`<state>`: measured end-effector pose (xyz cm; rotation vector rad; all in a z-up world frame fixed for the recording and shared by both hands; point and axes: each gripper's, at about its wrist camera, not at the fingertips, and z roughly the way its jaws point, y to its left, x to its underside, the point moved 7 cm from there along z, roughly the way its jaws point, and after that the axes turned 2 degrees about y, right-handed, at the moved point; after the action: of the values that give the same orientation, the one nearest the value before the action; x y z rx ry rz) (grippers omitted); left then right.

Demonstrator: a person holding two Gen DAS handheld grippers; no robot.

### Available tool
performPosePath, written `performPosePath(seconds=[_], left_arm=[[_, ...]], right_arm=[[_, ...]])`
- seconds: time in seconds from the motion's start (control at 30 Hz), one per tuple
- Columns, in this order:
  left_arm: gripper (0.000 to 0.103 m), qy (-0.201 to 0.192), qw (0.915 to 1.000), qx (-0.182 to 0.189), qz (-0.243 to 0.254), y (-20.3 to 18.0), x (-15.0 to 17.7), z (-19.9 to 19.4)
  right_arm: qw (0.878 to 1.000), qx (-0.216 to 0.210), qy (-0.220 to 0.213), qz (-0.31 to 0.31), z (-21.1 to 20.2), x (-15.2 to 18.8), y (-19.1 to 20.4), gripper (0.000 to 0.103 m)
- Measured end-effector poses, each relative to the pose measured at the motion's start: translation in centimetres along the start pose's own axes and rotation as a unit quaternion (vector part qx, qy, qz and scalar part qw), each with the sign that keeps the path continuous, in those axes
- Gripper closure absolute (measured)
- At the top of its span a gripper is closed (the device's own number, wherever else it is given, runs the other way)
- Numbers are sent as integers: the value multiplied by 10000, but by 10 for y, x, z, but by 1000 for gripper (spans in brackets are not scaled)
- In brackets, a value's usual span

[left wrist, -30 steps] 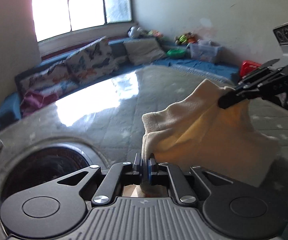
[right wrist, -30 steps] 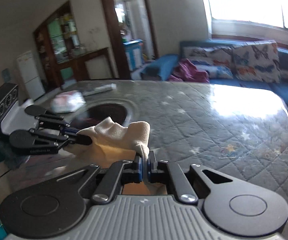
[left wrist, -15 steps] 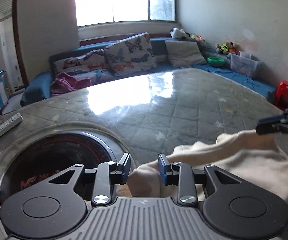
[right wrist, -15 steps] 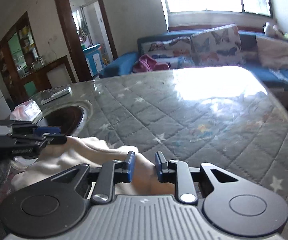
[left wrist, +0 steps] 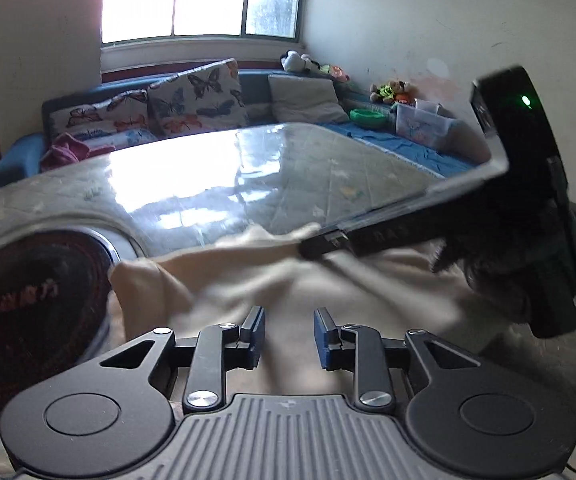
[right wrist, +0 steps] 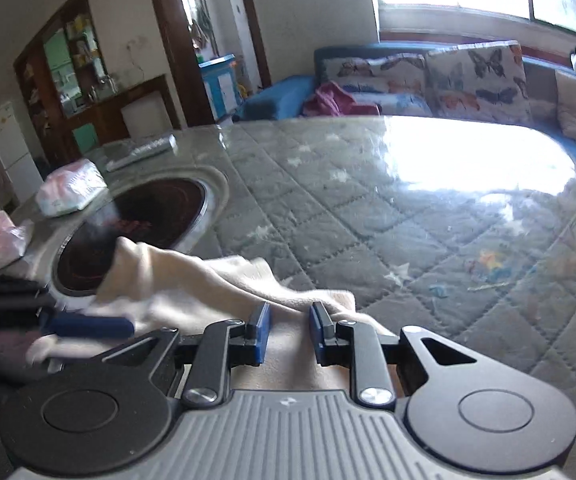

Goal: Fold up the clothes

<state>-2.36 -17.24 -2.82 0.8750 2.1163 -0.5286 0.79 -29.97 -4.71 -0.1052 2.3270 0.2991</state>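
A cream cloth lies crumpled on the glass-topped table, just in front of both grippers. My left gripper is open, its blue pads apart over the cloth's near edge. The right gripper's body crosses the left wrist view at the right, blurred. In the right wrist view my right gripper is open above the cloth, with nothing between its pads. The left gripper's fingers show blurred at the lower left.
A round dark stove recess is set into the table left of the cloth, also in the left wrist view. Plastic bags and a remote lie at the far left. A blue sofa with butterfly cushions runs behind the table.
Both grippers were shut on the cloth and held it up; they lowered it onto the table and opened. Now both have drawn back a little and the cloth lies loose.
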Motion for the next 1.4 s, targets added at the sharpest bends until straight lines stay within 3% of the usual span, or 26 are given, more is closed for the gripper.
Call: performPosePath(seconds=[0.3, 0.53, 0.83, 1.0, 1.13, 1.3, 1.4], left_arm=[[73, -119, 9991, -206, -340, 17, 2, -7], [72, -48, 9987, -274, -416, 24, 14, -12], [68, -174, 9967, -435, -668, 33, 14, -23], [67, -121, 9961, -446, -753, 34, 21, -24], [67, -100, 9960, -383, -801, 35, 22, -27], [70, -219, 9951, -389, -879, 47, 5, -29], [79, -294, 9948, -342, -917, 55, -10, -20]], right_arm=[[9994, -133, -68, -323, -6, -13, 20, 81], [9981, -98, 204, -574, 30, -19, 38, 81], [9963, -324, 121, -791, 26, -32, 56, 81], [9933, -285, 345, -1069, 48, -32, 73, 80], [9938, -276, 279, -1036, 62, -41, 77, 80], [9945, -202, 73, -1021, 47, -53, 70, 80], [9939, -142, -5, -1094, 24, -52, 63, 76]])
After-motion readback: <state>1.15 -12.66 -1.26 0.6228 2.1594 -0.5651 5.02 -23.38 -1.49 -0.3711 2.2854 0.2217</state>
